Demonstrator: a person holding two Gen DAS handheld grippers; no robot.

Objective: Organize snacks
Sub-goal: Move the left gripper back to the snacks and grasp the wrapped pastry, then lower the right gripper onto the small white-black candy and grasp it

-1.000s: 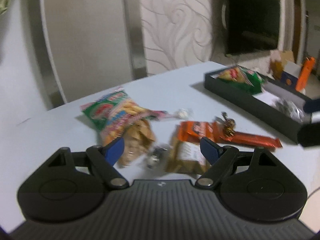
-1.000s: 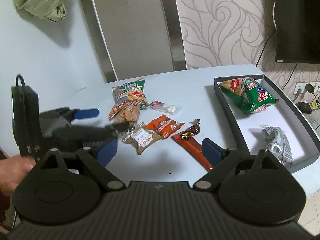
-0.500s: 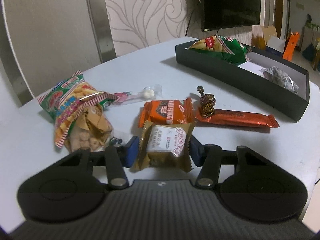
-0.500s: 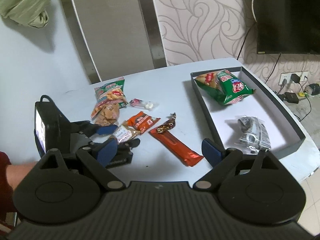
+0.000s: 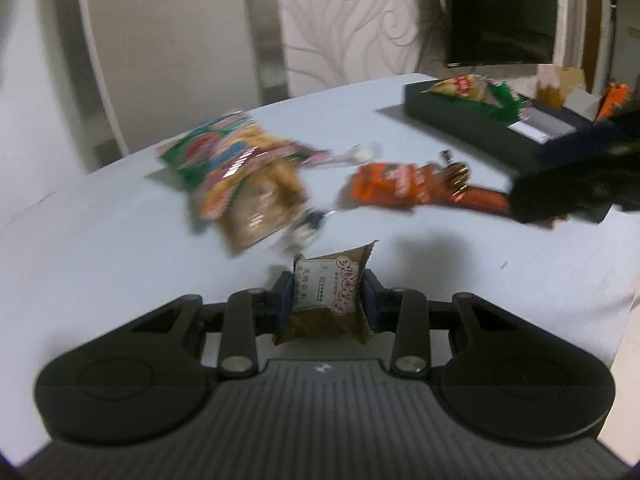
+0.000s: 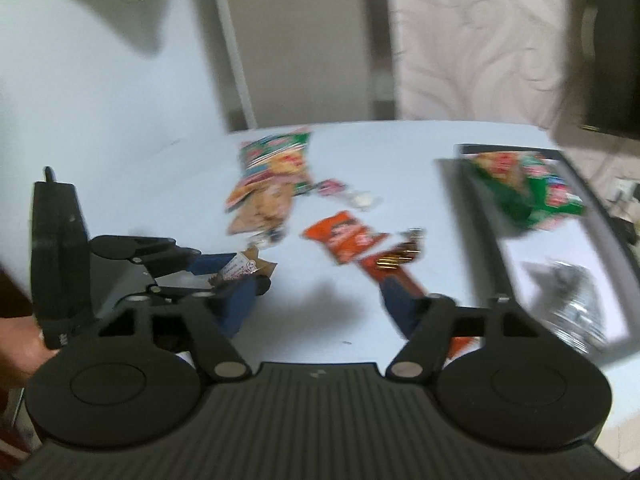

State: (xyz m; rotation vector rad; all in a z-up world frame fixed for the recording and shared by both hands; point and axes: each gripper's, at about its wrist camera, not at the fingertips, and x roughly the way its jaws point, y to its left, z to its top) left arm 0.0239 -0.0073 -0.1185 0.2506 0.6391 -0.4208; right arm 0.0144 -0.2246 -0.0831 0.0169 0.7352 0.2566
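My left gripper (image 5: 326, 298) is shut on a small brown snack packet (image 5: 326, 292) with a white label and holds it above the table; it also shows in the right wrist view (image 6: 240, 270). My right gripper (image 6: 316, 304) is open and empty, low over the table, its right finger over the long orange bar (image 6: 394, 270). On the table lie a green-red chips bag (image 5: 224, 160), a biscuit bag (image 5: 260, 208), an orange packet (image 5: 392, 186) and a foil candy (image 5: 456, 176). The black tray (image 6: 472, 196) holds a green bag (image 6: 528, 188) and a silver packet (image 6: 576, 300).
A white-wrapped candy (image 5: 360, 154) lies behind the orange packet. The light blue table (image 5: 100, 240) ends close on the right. A wall panel and a dark TV (image 5: 500, 12) stand behind. Boxes (image 5: 560, 88) lie beyond the tray.
My left gripper has closed on the brown packet and lifted it off the table. My right gripper has dropped lower and moved in toward the orange bar.
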